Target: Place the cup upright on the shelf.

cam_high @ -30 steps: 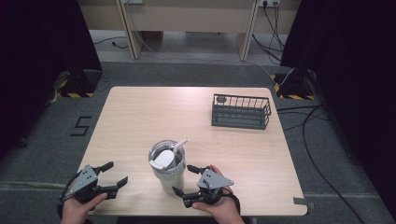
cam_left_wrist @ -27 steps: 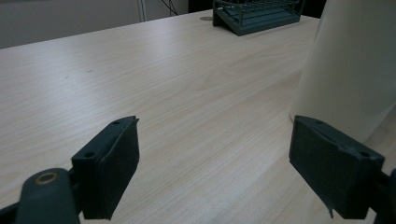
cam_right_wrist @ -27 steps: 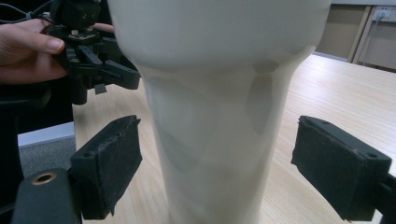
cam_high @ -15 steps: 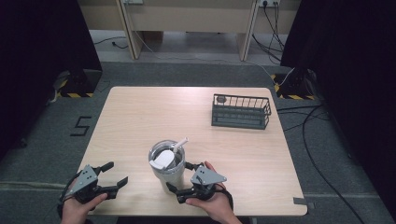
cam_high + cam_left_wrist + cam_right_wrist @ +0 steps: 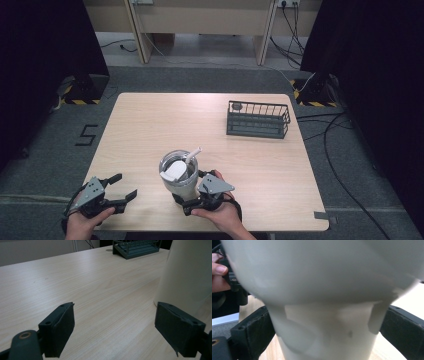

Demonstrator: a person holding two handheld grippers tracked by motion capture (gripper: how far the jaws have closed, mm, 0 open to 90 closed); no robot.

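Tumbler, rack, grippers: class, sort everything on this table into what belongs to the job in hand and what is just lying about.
In the job:
- white tumbler with lid and straw
- right gripper, jaws around the tumbler's narrow base
- left gripper, jaws open, close beside the tumbler

Lying about:
- dark wire rack at the table's far right
- small round thing in the rack's corner

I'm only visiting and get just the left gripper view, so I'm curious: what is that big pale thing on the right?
Observer: A cream tumbler with a lid and a straw.
Operator: Is anything gripping it?
Observer: The right claw has a jaw on each side of its narrow base; I cannot tell if they press.
Operator: And the dark rack far off?
Observer: A wire basket, near the table's far right corner.
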